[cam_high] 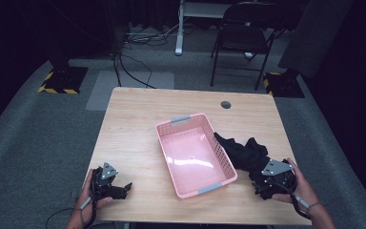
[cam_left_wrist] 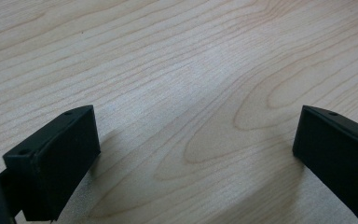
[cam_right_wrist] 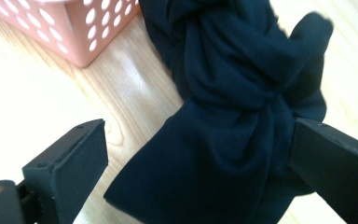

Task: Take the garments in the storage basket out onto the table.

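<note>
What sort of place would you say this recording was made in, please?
Probably a lab or studio set up for recording: a wooden table on grey carpet, dark curtained surroundings, loose cables on the floor, a folding chair, and stand bases marked with hazard tape.

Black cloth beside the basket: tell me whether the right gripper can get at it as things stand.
Probably yes. The right gripper is open with the black cloth already between its jaws, and nothing lies in the way; the pink basket sits off to the side.

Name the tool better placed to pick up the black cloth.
Right. The right tool hangs open with the cloth between its jaws, beside the basket. The left tool is open over bare table, across the basket from it.
</note>
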Tool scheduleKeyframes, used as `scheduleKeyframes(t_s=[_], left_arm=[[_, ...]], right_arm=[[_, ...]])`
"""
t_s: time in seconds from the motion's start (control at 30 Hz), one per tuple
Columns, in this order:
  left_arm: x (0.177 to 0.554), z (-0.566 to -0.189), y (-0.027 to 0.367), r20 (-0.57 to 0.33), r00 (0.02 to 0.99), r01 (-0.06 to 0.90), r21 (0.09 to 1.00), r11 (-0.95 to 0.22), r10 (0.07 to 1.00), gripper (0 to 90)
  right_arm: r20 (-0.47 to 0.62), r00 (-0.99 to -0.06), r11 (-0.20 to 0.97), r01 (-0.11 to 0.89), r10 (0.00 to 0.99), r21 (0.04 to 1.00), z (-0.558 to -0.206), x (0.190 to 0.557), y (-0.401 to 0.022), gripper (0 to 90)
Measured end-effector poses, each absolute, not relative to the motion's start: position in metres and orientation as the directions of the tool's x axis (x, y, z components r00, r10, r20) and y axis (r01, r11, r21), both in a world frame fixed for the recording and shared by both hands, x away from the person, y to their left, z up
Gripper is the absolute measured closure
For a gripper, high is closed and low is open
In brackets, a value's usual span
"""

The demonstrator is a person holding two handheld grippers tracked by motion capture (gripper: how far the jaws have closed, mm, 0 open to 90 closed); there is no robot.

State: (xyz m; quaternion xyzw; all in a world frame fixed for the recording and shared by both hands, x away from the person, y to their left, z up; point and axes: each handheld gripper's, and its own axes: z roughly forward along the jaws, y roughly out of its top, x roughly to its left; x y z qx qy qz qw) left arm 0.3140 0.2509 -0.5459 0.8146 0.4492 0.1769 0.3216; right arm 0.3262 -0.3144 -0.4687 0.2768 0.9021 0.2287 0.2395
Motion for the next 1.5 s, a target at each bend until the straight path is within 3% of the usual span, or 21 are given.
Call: scheduleKeyframes(t_s=[0.6, 1.5], left_arm=[[0.314, -0.546, 0.251, -0.001, 0.534, 0.618, 0.683, -0.389, 0.846, 0.0], [0.314, -0.546, 0.251, -0.001, 0.534, 0.618, 0.683, -0.389, 0.846, 0.0]], right_arm=[[-0.298, -0.698, 0.708, 0.416, 0.651, 0.571, -0.495, 0.314, -0.336, 4.5], [-0.192, -0.656, 0.61, 0.498, 0.73, 0.616, -0.529, 0.299, -0.362, 3.8]])
